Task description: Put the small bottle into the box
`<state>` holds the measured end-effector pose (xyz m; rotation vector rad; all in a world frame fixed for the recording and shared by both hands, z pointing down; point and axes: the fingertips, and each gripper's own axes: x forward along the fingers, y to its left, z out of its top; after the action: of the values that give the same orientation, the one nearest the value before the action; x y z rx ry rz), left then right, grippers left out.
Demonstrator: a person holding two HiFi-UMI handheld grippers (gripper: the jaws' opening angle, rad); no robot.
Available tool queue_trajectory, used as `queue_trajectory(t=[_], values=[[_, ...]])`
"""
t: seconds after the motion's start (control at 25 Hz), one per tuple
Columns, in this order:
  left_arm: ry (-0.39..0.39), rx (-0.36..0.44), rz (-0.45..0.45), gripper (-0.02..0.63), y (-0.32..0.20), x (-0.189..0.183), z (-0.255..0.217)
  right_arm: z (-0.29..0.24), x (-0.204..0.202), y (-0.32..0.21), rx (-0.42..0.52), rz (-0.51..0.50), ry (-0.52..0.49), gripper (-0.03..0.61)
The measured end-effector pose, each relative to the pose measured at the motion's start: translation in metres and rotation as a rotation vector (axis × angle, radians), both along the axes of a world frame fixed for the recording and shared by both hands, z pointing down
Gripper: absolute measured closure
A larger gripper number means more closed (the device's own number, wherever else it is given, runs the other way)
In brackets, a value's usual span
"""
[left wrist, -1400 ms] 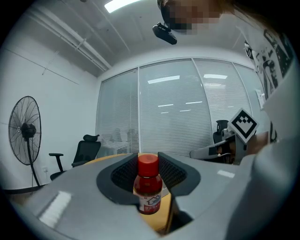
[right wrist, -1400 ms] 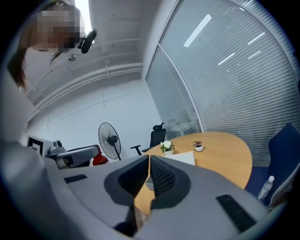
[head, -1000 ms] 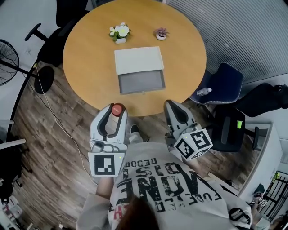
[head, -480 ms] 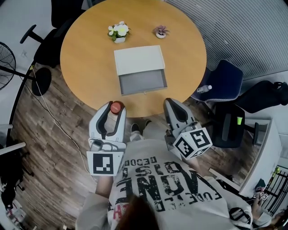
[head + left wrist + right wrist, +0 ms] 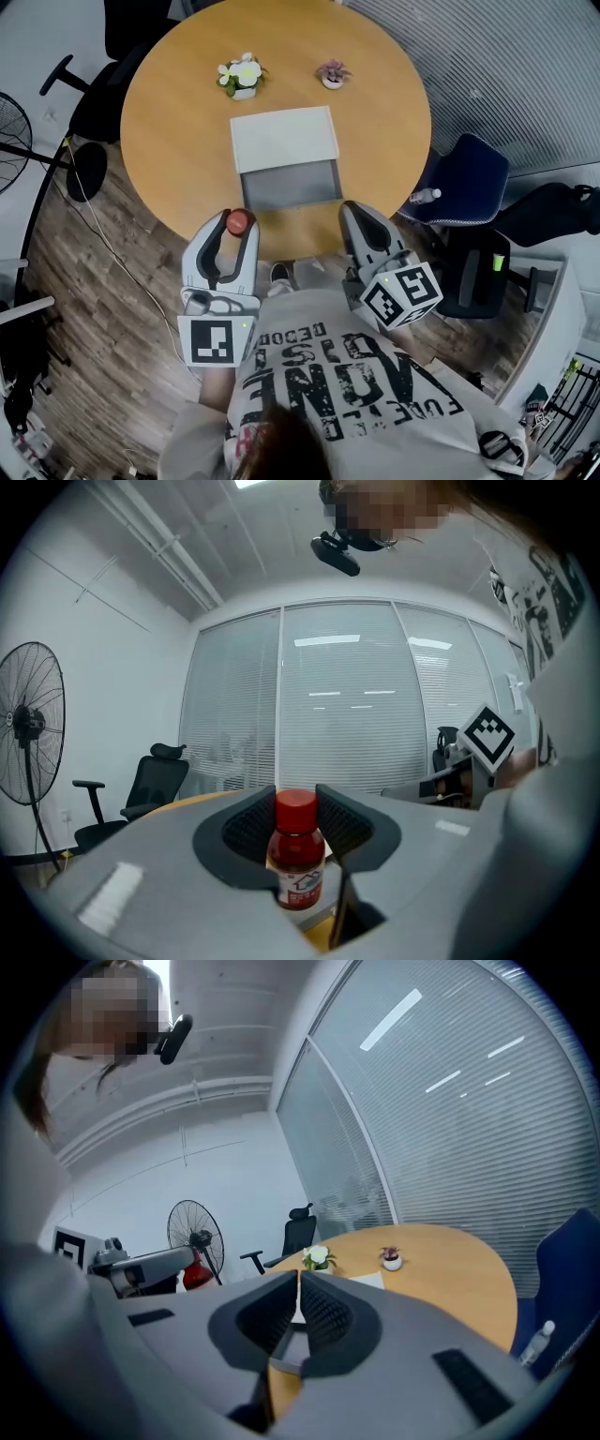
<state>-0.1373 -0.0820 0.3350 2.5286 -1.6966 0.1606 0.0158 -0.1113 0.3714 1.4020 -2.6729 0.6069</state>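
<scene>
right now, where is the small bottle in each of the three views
Head view: lower left of centre, small bottle between the jaws of the left hand-held gripper.
Left gripper view: bottom centre, upright, clamped between the jaws.
Right gripper view: a small red patch at mid-left.
Shared landmark: the round wooden table.

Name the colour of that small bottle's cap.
Red; the small bottle's cap shows best in the left gripper view.

Head cam above me, steeply down, far enough for the whole round table [image 5: 169, 141]. Gripper cams ride close behind my jaws, near level, facing across it. Head and right views share white flower pot [image 5: 318, 1258].
</scene>
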Motion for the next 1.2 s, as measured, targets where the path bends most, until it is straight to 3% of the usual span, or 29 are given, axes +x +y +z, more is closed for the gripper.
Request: queue_trajectory(t=[0.56, 0.88, 1.2], values=[[-0.032, 0.092, -0.112, 0.474, -0.061, 0.02, -0.014, -0.002, 0.035, -0.073, 0.018, -0.07, -0.025, 0.563], [-0.034, 0.073, -0.166, 0.474, -0.068, 0.027, -0.007, 0.007, 0.041, -0.09, 0.0, -0.113, -0.023, 0.563], [-0.036, 0.081, -0.15, 0.474, -0.069, 0.016, -0.014, 0.004, 0.033, -0.089, -0.011, -0.082, -0.041, 0.563]])
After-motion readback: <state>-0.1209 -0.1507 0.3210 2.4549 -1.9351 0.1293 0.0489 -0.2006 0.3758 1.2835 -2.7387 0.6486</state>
